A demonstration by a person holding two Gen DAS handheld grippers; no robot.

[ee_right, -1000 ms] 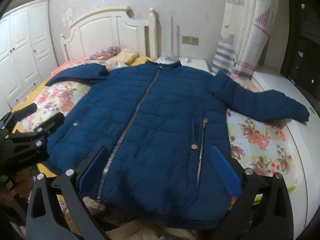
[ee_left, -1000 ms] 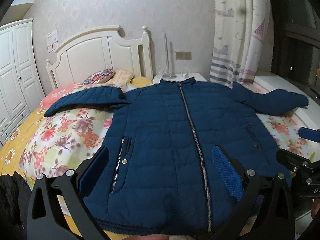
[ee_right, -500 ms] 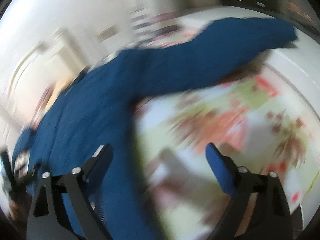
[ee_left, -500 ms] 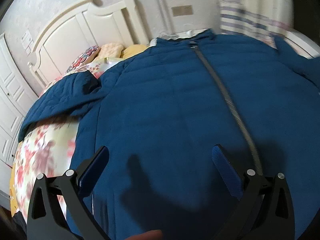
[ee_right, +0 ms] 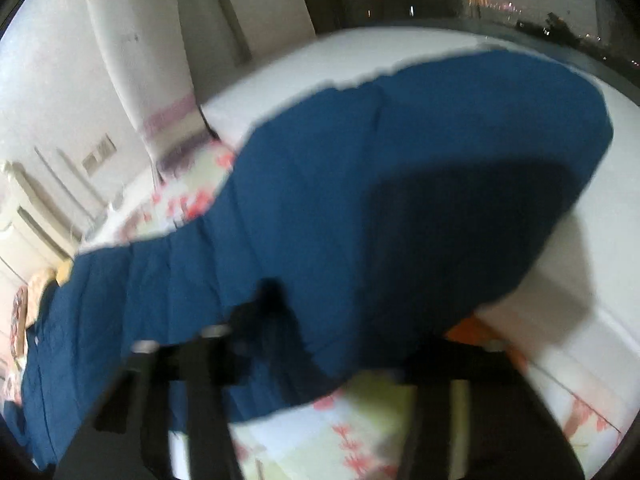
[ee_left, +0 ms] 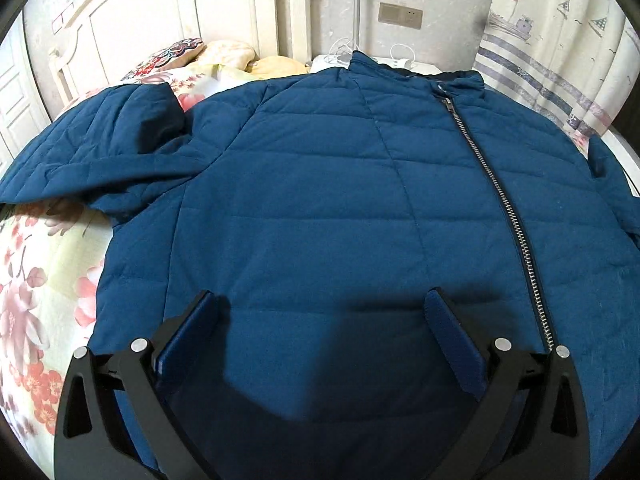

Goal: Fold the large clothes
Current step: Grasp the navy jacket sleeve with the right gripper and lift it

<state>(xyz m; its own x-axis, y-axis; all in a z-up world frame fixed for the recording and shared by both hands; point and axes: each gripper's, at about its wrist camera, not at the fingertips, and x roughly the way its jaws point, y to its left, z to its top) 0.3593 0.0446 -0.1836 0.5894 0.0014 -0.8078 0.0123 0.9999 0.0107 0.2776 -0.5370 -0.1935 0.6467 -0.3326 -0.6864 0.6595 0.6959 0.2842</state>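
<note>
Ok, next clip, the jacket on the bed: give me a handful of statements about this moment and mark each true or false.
1. The blue jacket lies front up with its zipper closed. True.
2. The left gripper is clamped on the collar. False: its jaws stand wide open over the jacket's lower front, holding nothing.
3. The bedsheet is plain white. False: it is floral.
4. In the right wrist view, a jacket sleeve lies stretched out over the bed. True.
5. The left-view sleeve is folded across the chest. False: it lies out to the side.
</note>
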